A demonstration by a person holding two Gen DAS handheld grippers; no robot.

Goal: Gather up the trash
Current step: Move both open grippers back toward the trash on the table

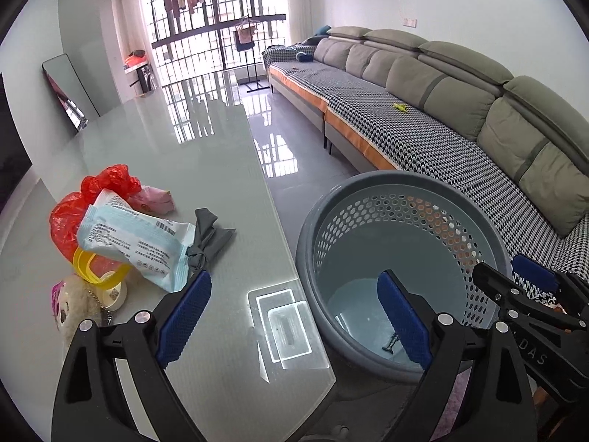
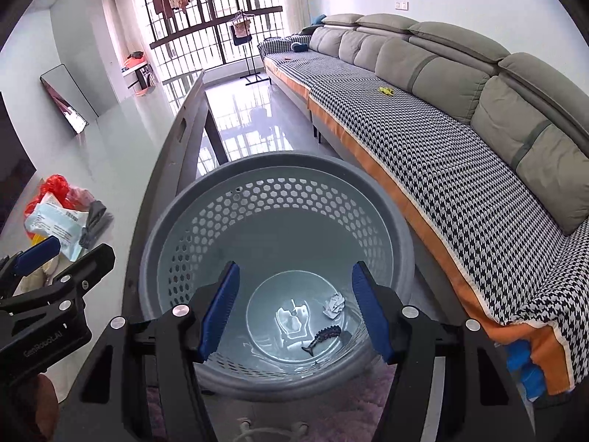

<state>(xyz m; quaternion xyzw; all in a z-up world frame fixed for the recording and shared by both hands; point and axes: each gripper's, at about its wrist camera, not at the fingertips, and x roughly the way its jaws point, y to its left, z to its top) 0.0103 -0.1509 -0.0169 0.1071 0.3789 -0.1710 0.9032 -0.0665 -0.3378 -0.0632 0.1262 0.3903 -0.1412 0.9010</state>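
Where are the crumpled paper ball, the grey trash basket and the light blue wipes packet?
crumpled paper ball (image 2: 334,305): right wrist view, on its white middle.
grey trash basket (image 2: 399,235): right wrist view, on its right rim.
light blue wipes packet (image 1: 136,240): left wrist view, on its printed face.

Plush toy (image 1: 75,307) partly hidden behind left gripper (image 1: 294,316); wrapper (image 1: 134,237) print unreadable.

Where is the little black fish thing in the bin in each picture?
Left wrist view: the black fish-shaped piece peeks out low in the gray basket, mostly hidden behind a blue finger pad.
Right wrist view: the piece lies in plain sight on the basket floor, below the crumpled white paper.
Shared landmark: the gray basket's holed wall.
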